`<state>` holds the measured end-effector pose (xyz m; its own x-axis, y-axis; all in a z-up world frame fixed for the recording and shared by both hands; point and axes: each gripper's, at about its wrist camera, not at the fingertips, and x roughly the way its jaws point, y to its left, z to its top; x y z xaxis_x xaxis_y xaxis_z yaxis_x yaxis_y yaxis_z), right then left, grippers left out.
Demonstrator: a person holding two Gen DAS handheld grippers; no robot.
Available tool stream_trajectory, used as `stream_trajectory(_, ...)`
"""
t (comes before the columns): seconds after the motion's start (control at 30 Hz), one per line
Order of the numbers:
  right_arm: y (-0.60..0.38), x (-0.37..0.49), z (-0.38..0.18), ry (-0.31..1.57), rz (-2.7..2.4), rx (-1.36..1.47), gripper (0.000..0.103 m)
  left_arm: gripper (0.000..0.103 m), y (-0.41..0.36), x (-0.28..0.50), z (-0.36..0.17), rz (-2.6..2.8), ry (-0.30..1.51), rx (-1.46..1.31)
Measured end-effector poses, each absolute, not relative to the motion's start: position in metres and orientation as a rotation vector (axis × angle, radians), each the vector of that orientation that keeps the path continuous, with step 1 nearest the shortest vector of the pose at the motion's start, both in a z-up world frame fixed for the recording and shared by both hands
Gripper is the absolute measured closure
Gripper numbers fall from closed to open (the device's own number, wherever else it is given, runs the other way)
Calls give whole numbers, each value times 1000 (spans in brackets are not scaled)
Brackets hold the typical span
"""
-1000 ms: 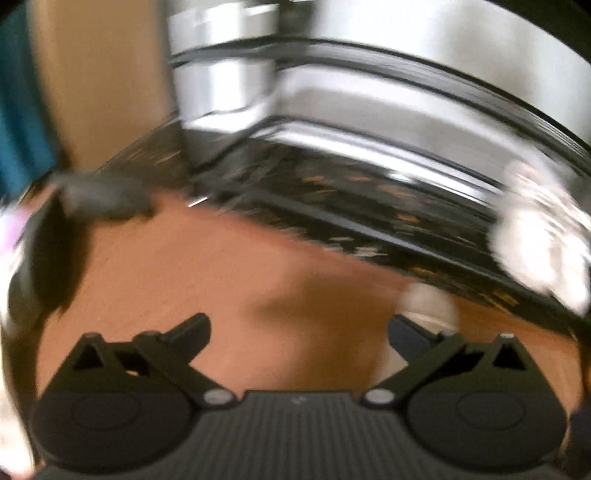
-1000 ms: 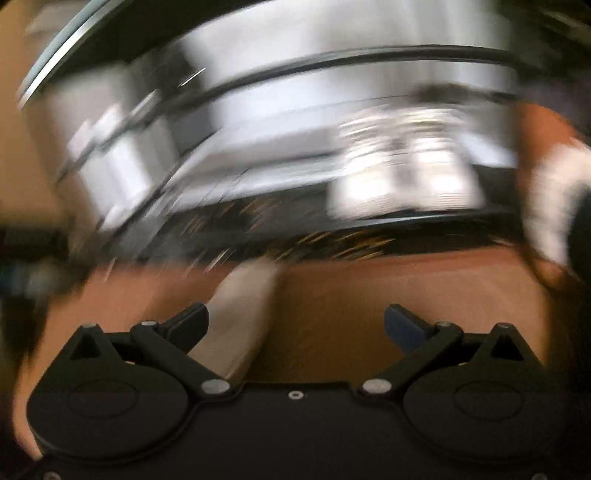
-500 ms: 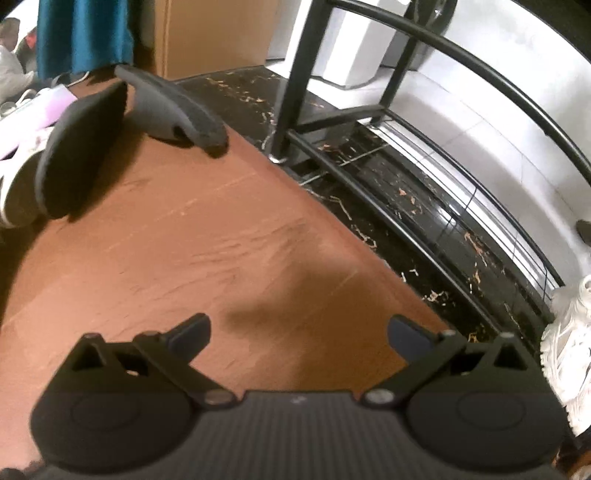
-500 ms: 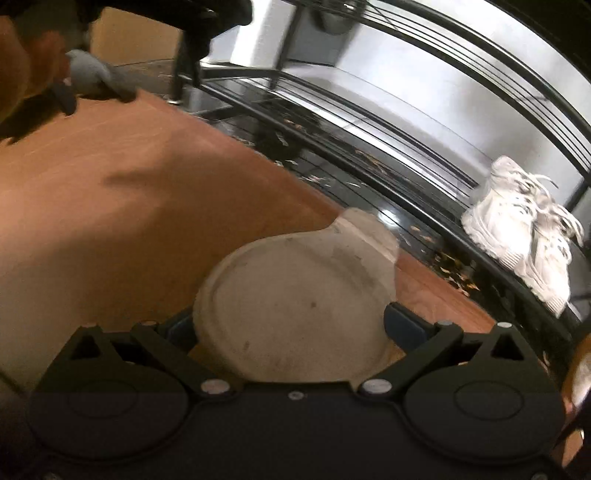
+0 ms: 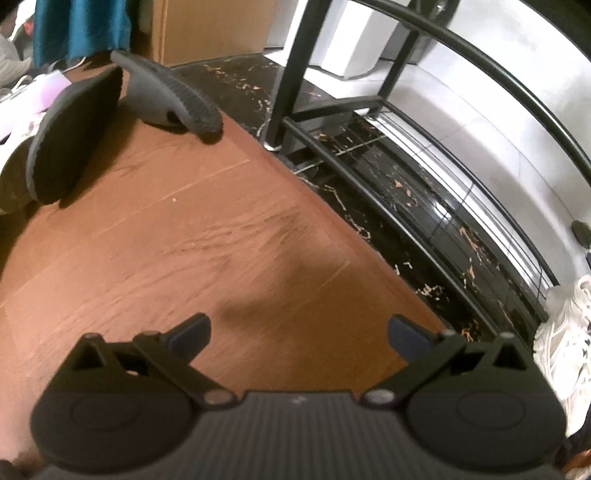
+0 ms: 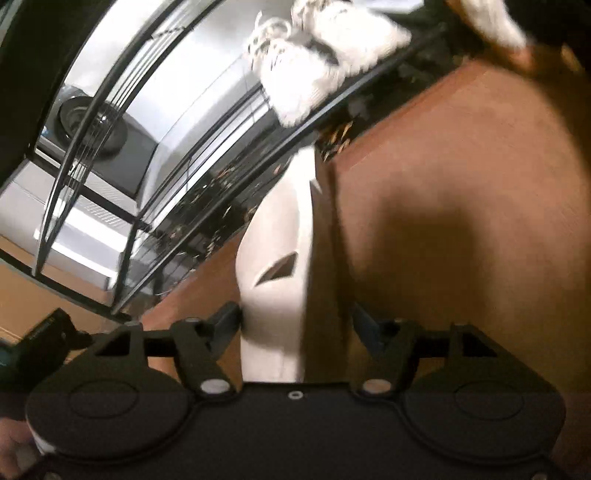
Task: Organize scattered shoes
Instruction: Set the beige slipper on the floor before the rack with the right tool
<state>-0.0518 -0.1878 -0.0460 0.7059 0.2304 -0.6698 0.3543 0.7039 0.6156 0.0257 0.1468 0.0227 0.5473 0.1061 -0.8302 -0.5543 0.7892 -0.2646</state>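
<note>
My left gripper [image 5: 297,334] is open and empty over the wooden floor. Two dark grey slippers lie at the upper left, one sole-up [image 5: 74,136] and one on its side [image 5: 173,98]. White sneakers [image 5: 565,339] sit on the black shoe rack [image 5: 406,177] at the right edge. In the right wrist view, my right gripper [image 6: 295,325] has a beige slipper [image 6: 277,266] edge-on between its fingers; the left finger touches it, the right finger stands apart. The white sneakers [image 6: 306,70] show on the rack [image 6: 207,177] at the top; the view is tilted.
A white and pink shoe [image 5: 22,110] lies at the far left. A teal cloth [image 5: 81,26] and a cardboard box [image 5: 218,26] stand at the back. White boxes [image 5: 354,37] sit behind the rack. A round dark object [image 6: 96,125] sits behind the rack's bars.
The right gripper has rolled, so the beige slipper now shows edge-on instead of sole-flat and the rack and sneakers tilt to the top. The left gripper has moved slightly closer to the floor.
</note>
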Motion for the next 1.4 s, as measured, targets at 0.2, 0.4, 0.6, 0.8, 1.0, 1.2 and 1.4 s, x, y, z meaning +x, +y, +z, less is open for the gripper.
stream_trajectory(0.2,-201,-61,-35,846,-183,638,26,1,142,25,24,389,914,-540)
stream_trajectory(0.4,-187,-50,-32,858,-185,332,0,1,129,29,24,331,931,-492)
stream_trajectory(0.6,-160,-29,-48,891,-99,136,7,1,115,32,24,285,937,-433)
stream_trajectory(0.8,-131,-23,-54,872,28,45,20,1,111,37,20,273,953,-420)
stream_trajectory(1.0,-104,-16,-58,852,127,-22,20,1,104,37,21,256,943,-372)
stream_trajectory(1.2,-100,-9,-51,855,106,56,19,1,100,39,19,251,944,-337)
stream_trajectory(1.4,-138,-36,-1,754,111,178,7,1,104,40,18,275,955,-343)
